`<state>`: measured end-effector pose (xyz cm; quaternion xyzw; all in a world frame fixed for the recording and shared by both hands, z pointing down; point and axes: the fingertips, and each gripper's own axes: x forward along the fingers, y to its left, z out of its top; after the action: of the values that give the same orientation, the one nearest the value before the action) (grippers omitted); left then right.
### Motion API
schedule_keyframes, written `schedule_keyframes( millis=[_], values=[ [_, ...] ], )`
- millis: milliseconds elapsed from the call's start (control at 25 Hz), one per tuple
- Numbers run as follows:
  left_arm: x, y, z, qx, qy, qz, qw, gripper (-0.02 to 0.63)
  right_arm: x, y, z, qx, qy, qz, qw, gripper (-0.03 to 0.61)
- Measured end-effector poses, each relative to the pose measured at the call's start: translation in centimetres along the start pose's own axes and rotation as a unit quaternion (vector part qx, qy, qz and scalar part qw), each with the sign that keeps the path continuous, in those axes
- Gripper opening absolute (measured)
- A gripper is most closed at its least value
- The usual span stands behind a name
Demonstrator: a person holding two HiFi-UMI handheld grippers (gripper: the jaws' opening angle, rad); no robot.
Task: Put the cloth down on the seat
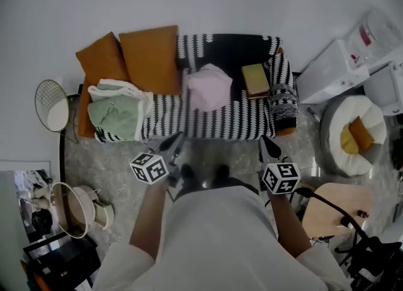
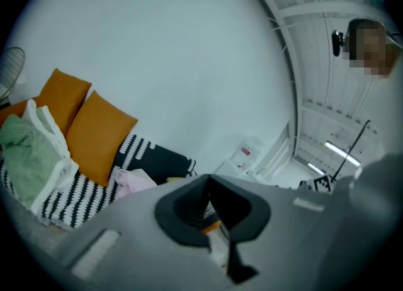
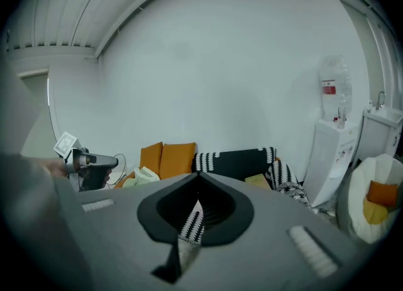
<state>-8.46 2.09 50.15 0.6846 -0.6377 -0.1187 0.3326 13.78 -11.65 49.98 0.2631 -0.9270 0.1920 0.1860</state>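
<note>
A pink cloth [image 1: 210, 87] lies bunched in the middle of the seat of the black-and-white striped sofa [image 1: 242, 119]; it also shows in the left gripper view [image 2: 135, 181]. A green and white cloth [image 1: 116, 110] is heaped at the sofa's left end, below two orange cushions [image 1: 148, 57]. My left gripper [image 1: 175, 143] hangs in front of the sofa's front edge, shut and holding nothing [image 2: 211, 186]. My right gripper [image 1: 269, 147] is level with it on the right, its jaws together and bare [image 3: 198, 176]. Neither touches a cloth.
A yellowish book [image 1: 255, 79] lies on the sofa's right part. A wire side table [image 1: 50, 106] stands left of the sofa. At the right are a white water dispenser [image 1: 334, 69], a round white pouf [image 1: 352, 133] with an orange cushion, and a wooden stool [image 1: 330, 208].
</note>
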Motion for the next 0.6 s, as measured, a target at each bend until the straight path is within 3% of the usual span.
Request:
schedule_keyframes(
  millis=[320,600],
  values=[
    [-3.2,1.7,2.7,0.012,-0.004,-0.014,0.9998,-0.002,1.1,5.5,1.5,-0.002,-0.018,0.015,1.0,0.003],
    [-4.4,2.8,5.3,0.023,-0.01,-0.03,0.9993,-0.002,2.1,7.1,2.5,-0.001,-0.025,0.006,1.0,0.003]
  ],
)
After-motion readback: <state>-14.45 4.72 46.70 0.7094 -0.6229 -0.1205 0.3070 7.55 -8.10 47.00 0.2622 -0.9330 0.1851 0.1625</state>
